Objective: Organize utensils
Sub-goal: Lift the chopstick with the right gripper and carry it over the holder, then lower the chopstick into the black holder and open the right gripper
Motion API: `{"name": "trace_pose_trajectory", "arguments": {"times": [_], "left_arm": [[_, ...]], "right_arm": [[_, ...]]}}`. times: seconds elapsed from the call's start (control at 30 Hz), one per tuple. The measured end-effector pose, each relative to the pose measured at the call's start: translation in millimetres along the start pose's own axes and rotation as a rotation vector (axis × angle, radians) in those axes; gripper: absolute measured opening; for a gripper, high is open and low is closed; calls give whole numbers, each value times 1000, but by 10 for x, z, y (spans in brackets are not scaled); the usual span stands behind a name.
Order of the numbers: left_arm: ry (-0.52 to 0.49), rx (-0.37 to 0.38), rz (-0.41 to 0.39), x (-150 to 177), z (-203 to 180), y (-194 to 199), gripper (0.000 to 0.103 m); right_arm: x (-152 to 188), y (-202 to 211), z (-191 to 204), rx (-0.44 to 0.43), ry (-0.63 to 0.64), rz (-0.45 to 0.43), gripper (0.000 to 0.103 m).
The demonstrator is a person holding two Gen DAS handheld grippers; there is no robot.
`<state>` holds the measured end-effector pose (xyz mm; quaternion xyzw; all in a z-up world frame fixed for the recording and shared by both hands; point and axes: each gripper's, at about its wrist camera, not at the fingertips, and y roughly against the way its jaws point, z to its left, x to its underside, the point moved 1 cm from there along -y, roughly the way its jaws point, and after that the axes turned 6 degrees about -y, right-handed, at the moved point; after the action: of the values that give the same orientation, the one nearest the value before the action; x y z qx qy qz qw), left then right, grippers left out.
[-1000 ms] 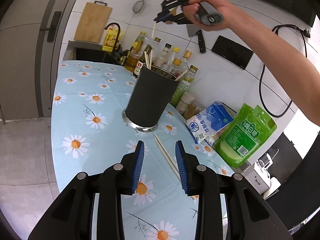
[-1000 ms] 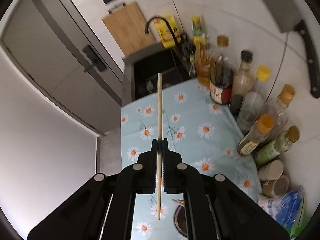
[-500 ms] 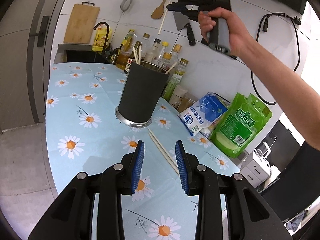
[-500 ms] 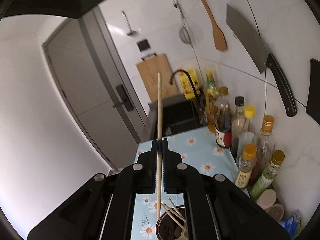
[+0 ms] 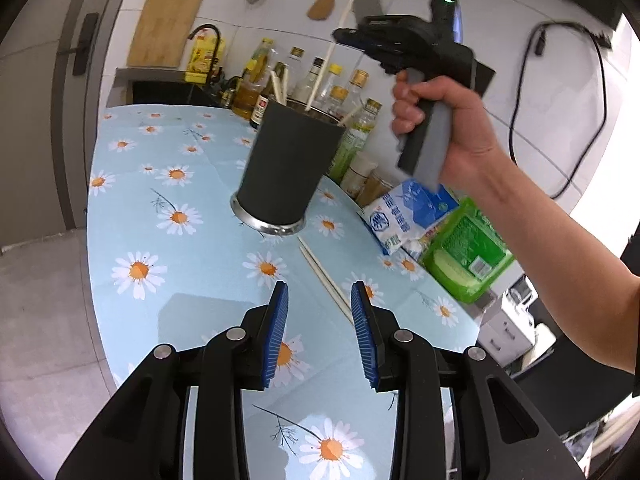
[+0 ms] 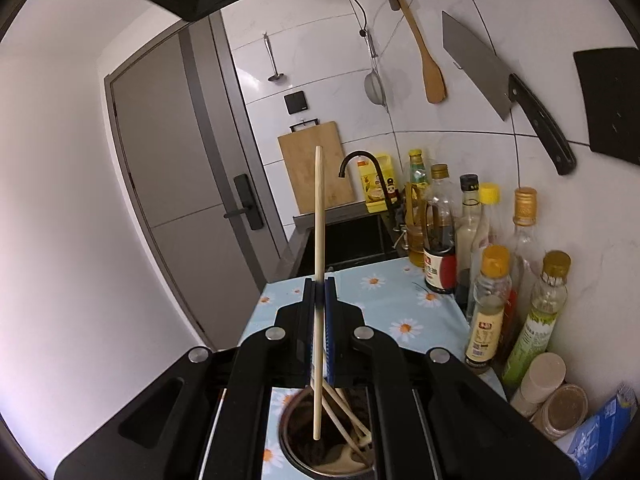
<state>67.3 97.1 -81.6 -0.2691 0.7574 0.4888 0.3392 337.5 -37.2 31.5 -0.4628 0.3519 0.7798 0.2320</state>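
We're holding the right gripper (image 6: 319,300) over the dark utensil holder (image 5: 290,168), which is sitting on the daisy-print tablecloth (image 5: 160,184) in front of the row of oil and sauce bottles (image 6: 486,280). Its jaws are clamped tight on a single wooden chopstick (image 6: 318,240), standing nearly upright with its lower tip dangling inside the holder's mouth, where a few other chopsticks are already leaning. Our left gripper (image 5: 319,328) is hovering low at the near end of the table, jaws partway apart and opening, gripping nothing. A pair of chopsticks (image 5: 324,276) is lying flat on the cloth just beyond its right pad, between the holder and us. Bags of salt and something green are sitting off to the right.
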Motion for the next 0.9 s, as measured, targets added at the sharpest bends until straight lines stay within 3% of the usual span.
{"name": "trace_pose_trajectory", "arguments": {"times": [0.2,0.47,0.9], "left_arm": [[18,-10,-6,-4,-20,-5,38],[54,-49,-16,-54,16,-27,38],[111,-83,-50,-182,-43,-99,38]], "right_arm": [[260,-22,30,59,75,-25,6],[488,-119,-47,83,72,-11,6],[587,-129,-36,103,170,-33,6]]}}
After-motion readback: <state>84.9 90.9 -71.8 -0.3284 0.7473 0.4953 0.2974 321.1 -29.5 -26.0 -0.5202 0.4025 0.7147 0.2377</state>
